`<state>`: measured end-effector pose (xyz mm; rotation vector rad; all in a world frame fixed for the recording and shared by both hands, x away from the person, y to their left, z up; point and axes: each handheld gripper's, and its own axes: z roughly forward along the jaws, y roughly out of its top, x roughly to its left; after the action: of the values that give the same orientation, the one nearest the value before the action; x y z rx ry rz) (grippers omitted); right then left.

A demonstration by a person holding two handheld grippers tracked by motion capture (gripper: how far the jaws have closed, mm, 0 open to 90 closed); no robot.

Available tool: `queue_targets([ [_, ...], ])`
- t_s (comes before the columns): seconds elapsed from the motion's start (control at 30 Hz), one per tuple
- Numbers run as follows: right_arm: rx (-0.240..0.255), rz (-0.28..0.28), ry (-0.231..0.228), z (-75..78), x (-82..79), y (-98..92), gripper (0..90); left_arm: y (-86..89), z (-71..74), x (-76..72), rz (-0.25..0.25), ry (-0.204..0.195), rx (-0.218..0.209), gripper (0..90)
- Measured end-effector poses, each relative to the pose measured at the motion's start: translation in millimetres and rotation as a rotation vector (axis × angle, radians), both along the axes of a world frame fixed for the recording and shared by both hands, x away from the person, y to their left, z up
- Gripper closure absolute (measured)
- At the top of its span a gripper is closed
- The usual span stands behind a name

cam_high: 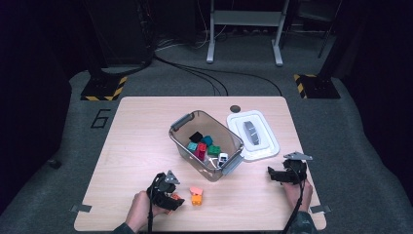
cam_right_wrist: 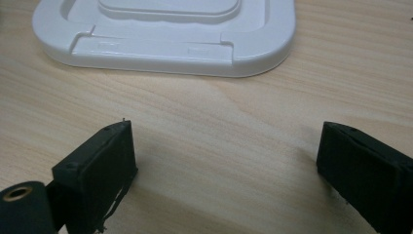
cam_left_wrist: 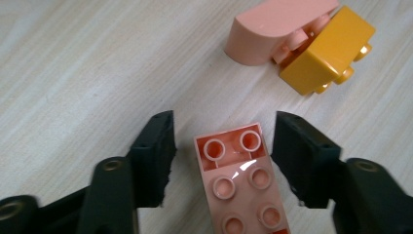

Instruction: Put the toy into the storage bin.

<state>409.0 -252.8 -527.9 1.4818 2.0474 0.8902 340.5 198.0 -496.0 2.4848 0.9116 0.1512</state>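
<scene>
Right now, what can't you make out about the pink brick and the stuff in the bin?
- Pink brick: its near end is cut off by the bottom edge of the left gripper view; in the high view the left tool covers most of it.
- Grip: gaps show beside both jaws, so contact isn't certain.
- Bin contents: too small in the high view to identify.

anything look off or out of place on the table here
Nothing is spilled or broken. Three bricks lie loose outside the clear bin: a pink-and-yellow joined pair tipped on its side, and a peach brick between the left gripper's open jaws. The white lid sits off, beside the bin.
</scene>
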Motion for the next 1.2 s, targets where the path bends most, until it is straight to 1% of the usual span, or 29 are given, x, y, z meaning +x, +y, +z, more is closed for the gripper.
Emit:
queue_targets([
  [0.07, 0.000, 0.000, 0.000, 0.0, 0.0, 0.0, 6.4, 0.5, -0.7, 0.0, 0.003, 0.008, 0.004, 48.4],
  [0.17, 0.000, 0.000, 0.000, 0.0, 0.0, 0.0, 6.4, 1.4, -0.6, 0.0, -0.002, 0.000, -0.001, 53.4],
  [0.2, 0.000, 0.000, 0.001, 0.0, 0.0, 0.0, 6.4, 1.5, -0.5, 0.2, -0.001, 0.002, 0.001, 54.0],
  [0.23, -0.001, 0.001, -0.001, 0.0, 0.1, -0.1, 6.4, 1.5, -0.9, 0.3, 0.006, 0.004, -0.007, 54.5],
  [0.33, 0.000, 0.000, 0.000, 0.0, 0.0, 0.0, 6.4, 2.0, 0.0, 1.7, 0.000, -0.006, 0.005, 55.5],
  [0.37, 0.000, -0.001, 0.000, 0.0, 0.0, 0.0, 6.4, 1.6, 0.0, 1.6, 0.004, 0.000, 0.001, 55.6],
  [0.4, -0.001, 0.001, -0.001, 0.0, 0.1, -0.1, 6.4, 1.8, 0.4, 2.0, 0.003, -0.004, 0.003, 55.7],
  [0.57, -0.002, 0.002, -0.001, 0.0, 0.1, -0.2, 6.4, 3.2, 3.0, 2.7, 0.017, -0.017, -0.020, 56.7],
  [0.6, -0.001, 0.001, -0.001, 0.0, 0.0, -0.1, 6.4, 3.8, 4.4, 3.0, 0.014, -0.017, -0.019, 56.9],
  [0.63, -0.001, 0.002, -0.001, 0.0, 0.1, -0.2, 6.4, 3.9, 5.3, 2.9, 0.017, -0.027, -0.022, 57.0],
  [0.67, 0.000, 0.000, 0.000, 0.0, 0.0, 0.0, 6.4, 4.6, 7.0, 3.2, 0.014, -0.024, -0.027, 57.1],
  [0.7, 0.000, 0.000, 0.000, 0.0, 0.0, 0.0, 6.4, 4.7, 8.3, 3.1, 0.018, -0.030, -0.030, 57.2],
  [0.73, -0.001, 0.001, 0.000, 0.0, 0.0, -0.1, 6.4, 5.5, 10.1, 3.9, 0.012, -0.028, -0.036, 57.3],
  [0.77, -0.001, 0.001, -0.001, 0.0, 0.1, -0.1, 6.4, 5.5, 11.2, 3.8, 0.019, -0.036, -0.042, 57.3],
  [0.8, 0.000, 0.000, 0.000, 0.0, 0.0, 0.0, 6.4, 6.1, 13.3, 4.4, 0.014, -0.034, -0.043, 57.4],
  [0.83, 0.000, 0.000, 0.000, 0.0, 0.0, 0.0, 6.4, 6.5, 14.7, 4.8, 0.021, -0.048, -0.048, 57.4],
  [0.87, -0.001, 0.001, -0.001, 0.0, 0.1, -0.1, 6.4, 6.8, 16.1, 5.2, 0.022, -0.048, -0.057, 57.4],
  [0.9, 0.000, -0.001, 0.000, 0.0, -0.1, 0.0, 6.4, 7.1, 18.0, 5.6, 0.024, -0.057, -0.055, 57.4],
  [0.97, -0.002, 0.002, -0.001, 0.0, 0.1, -0.2, 6.4, 8.0, 21.8, 6.9, 0.024, -0.060, -0.061, 57.5],
  [1.0, 0.000, -0.001, 0.000, 0.0, 0.0, 0.0, 6.4, 8.0, 23.4, 7.4, 0.029, -0.071, -0.063, 57.5],
  [1.2, 0.000, 0.000, 0.000, 0.0, 0.0, 0.0, 6.4, 10.2, 38.2, 12.6, 0.033, -0.101, -0.076, 57.6],
])
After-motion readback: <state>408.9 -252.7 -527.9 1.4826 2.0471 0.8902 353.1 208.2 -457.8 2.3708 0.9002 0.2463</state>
